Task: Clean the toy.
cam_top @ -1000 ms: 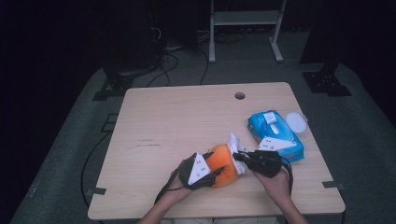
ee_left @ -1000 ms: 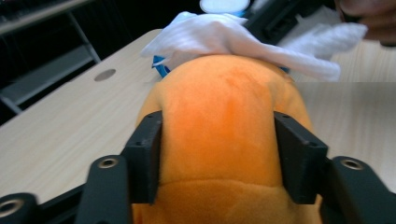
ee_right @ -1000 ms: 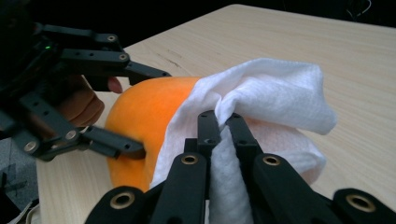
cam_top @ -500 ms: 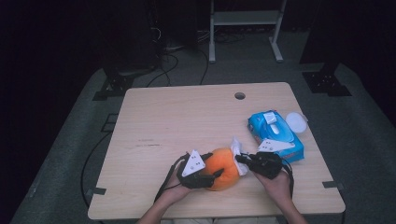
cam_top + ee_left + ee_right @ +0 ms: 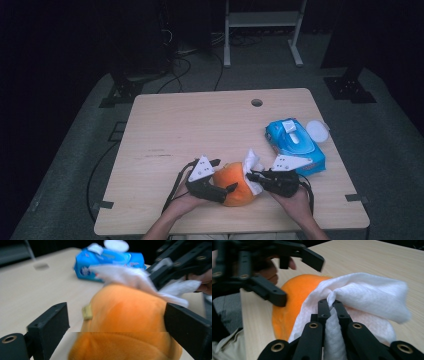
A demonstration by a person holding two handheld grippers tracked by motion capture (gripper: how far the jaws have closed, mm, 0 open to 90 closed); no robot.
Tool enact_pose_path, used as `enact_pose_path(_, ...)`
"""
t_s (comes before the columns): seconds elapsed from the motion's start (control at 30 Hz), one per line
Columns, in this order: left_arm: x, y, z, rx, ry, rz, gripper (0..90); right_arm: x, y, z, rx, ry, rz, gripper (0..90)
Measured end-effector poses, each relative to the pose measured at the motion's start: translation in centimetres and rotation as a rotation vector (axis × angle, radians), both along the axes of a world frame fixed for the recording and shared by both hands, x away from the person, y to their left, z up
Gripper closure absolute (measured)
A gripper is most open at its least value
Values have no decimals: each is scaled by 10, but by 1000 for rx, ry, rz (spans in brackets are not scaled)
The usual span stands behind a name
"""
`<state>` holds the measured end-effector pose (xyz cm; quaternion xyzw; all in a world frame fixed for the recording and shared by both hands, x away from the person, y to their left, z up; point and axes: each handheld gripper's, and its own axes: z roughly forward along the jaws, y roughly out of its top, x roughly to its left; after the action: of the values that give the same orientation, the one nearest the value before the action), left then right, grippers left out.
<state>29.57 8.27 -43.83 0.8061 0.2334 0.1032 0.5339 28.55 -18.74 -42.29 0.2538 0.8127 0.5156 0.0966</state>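
Note:
An orange plush ball (image 5: 233, 184) rests on the wooden table (image 5: 200, 130) near its front edge. My left gripper (image 5: 224, 175) straddles its left side. In the left gripper view the jaws (image 5: 117, 322) stand wide apart with the ball (image 5: 125, 322) between them, a gap showing at the left jaw. They have just been opening. My right gripper (image 5: 250, 176) is shut on a white wipe (image 5: 252, 162), pressed against the ball's right side. Its fingertips (image 5: 329, 302) pinch a fold of the wipe (image 5: 367, 292), draped over the orange ball (image 5: 294, 290).
A blue pack of wipes (image 5: 295, 142) lies at the right of the table, a round white lid (image 5: 317, 131) beside it. A cable hole (image 5: 256, 102) sits near the far edge. Dark stands and cables are on the floor beyond the table.
The left gripper's jaws have spread apart around the orange ball, which they held earlier. The right gripper keeps the wipe against the ball; both hands stay in place.

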Motion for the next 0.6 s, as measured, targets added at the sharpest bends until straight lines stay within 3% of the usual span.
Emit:
enact_pose_path(0.07, 0, -2, -4, -4, 43, -41, 138, -1, 0, 0, -2, -7, 9, 855)
enact_pose_path(0.13, -2, -3, -2, 18, 25, -31, 264, -1, 0, 0, -5, -7, -2, 855)
enact_pose_path(0.23, -8, -6, 2, 40, -70, -2, 401, 3, -2, 1, 16, 5, -27, 855)
enact_pose_path(0.27, -9, -7, 5, 47, -111, 3, 412, 5, -3, 3, 21, 3, -34, 855)
enact_pose_path(0.3, -12, -9, 8, 61, -176, 19, 419, 6, -3, 5, 32, 0, -44, 855)
enact_pose_path(0.37, -15, -11, 11, 101, -253, 32, 424, 7, -4, 8, 52, -8, -65, 854)
enact_pose_path(0.4, -16, -13, 10, 117, -266, 29, 421, 8, -4, 8, 64, -12, -73, 854)
enact_pose_path(0.47, -17, -13, 5, 133, -267, 15, 400, 10, -2, 5, 53, -3, -79, 854)
enact_pose_path(0.53, -16, -11, 3, 109, -226, -7, 373, 13, -3, -1, 45, 22, -84, 854)
enact_pose_path(0.6, -16, -9, 3, 108, -222, -15, 364, 15, -7, -4, 44, 41, -109, 855)
